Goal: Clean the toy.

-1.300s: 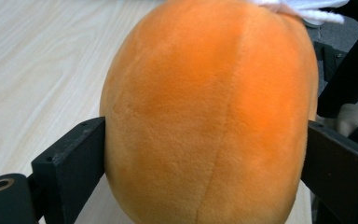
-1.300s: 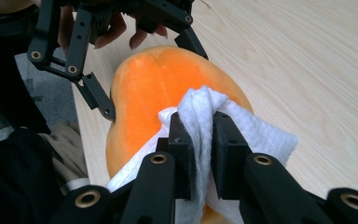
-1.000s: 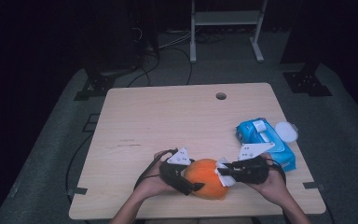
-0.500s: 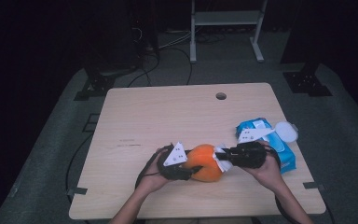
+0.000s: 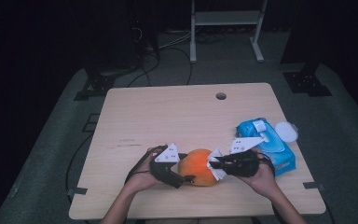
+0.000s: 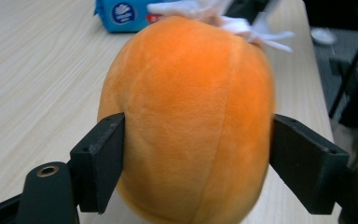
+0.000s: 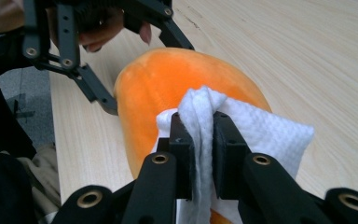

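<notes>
Orange plush ball (image 5: 198,167): lies on the table (image 5: 177,116) near the front edge, at about 6 o'clock of the tabletop, between the two grippers; soft, seamed, slightly egg-shaped.

Left gripper (image 5: 182,173): at 9 o'clock of the ball, jaws spread around it, one on each flank. In the left gripper view (image 6: 196,135) both jaws lie against the plush with no visible dent; they have just been opening, the ball between them (contact, but no firm squeeze that can be made out).

Right gripper (image 5: 216,163): at 3 o'clock of the ball, jaws pressed together on a white wipe (image 5: 216,165). In the right gripper view (image 7: 201,144) the folded wipe (image 7: 261,128) stands pinched between the jaws and drapes over the near end of the ball (image 7: 168,84).

Blue wipes pack (image 5: 265,142): at 2 o'clock of the ball, by the right edge of the table, just behind the right gripper; a round white lid (image 5: 286,131) sits at its far side, at the table's edge.

Cable hole (image 5: 221,96): far side of the table, at 12 o'clock of the ball.

Open room: the far half and the left half of the tabletop lie bare. The ball sits close to the front edge, with little margin towards 6 o'clock.
</notes>
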